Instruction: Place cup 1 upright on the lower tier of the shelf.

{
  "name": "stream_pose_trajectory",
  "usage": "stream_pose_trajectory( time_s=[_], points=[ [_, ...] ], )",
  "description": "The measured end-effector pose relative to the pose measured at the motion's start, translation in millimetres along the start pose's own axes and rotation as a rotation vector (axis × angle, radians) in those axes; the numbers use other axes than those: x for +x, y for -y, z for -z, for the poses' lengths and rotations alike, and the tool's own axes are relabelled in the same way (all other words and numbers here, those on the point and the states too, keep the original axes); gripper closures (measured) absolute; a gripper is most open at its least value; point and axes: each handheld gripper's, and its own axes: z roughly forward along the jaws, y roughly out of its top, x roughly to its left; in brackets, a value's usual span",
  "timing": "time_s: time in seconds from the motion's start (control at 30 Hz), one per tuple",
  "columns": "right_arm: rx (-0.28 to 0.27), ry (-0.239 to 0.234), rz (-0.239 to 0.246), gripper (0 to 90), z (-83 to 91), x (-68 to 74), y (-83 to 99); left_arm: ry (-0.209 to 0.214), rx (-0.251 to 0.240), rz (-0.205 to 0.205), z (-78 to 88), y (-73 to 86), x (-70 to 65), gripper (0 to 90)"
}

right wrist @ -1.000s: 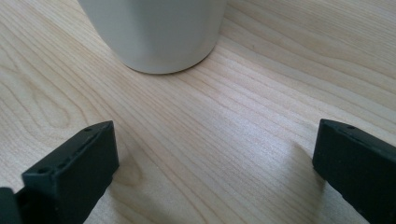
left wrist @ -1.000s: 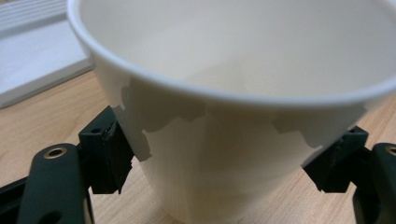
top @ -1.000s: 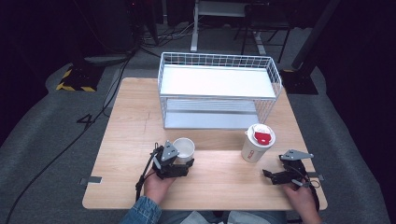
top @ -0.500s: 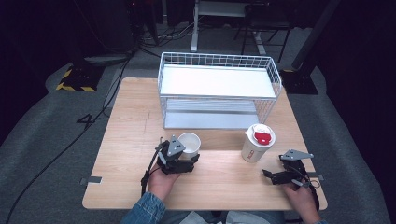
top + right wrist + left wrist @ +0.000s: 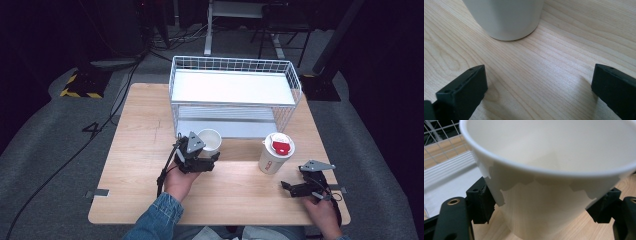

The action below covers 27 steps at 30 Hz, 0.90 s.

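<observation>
While the left gripper (image 5: 212, 156) pinches an open white paper cup (image 5: 209, 140) between its two black jaws, the cup sits upright in that grip near the middle of the wooden table (image 5: 135, 145), just in front of the white wire rack (image 5: 235, 90). Seen from the left gripper view, the cup (image 5: 549, 182) stands very close to the camera, its rim wide and its inside bare, with one pad (image 5: 482, 200) pressed against its wall on one side and the other pad against the opposite side, both low on the cup. Whether the cup's base rests on the wood or hangs just above it cannot be told from these views. Off to the right, a second cup with a white lid and a red patch on top (image 5: 276, 152) stands on the table near the rack's front right corner, well apart from the held cup. The right gripper (image 5: 286, 187) lies low near the table's right front edge, close to that lidded cup but not touching it. From the right gripper view, its jaws are spread wide over bare wood, and the foot of the lidded cup (image 5: 506, 17) stands ahead of them.
</observation>
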Motion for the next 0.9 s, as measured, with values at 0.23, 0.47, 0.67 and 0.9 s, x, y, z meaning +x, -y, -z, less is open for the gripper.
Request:
stream_pose_trajectory(
  time_s=[0.23, 0.47, 0.67, 0.9],
  points=[
    [-0.001, 0.001, -0.002, 0.4, -0.2, 0.1, -0.1, 0.007, -0.015, 0.01, -7.3, -10.7, 3.5, 22.4],
    [-0.001, 0.001, -0.002, 0.4, -0.2, 0.0, -0.1, -0.01, -0.029, 0.009, -26.1, -16.3, 6.3, 22.4],
    [-0.001, 0.002, -0.001, 0.4, -0.2, 0.0, -0.1, -0.05, -0.055, 0.028, -38.3, -17.4, 11.8, 22.4],
    [0.0, 0.001, -0.001, 0.4, -0.2, 0.0, -0.1, -0.08, -0.062, 0.039, -49.8, -24.8, 20.2, 22.3]
  ],
)
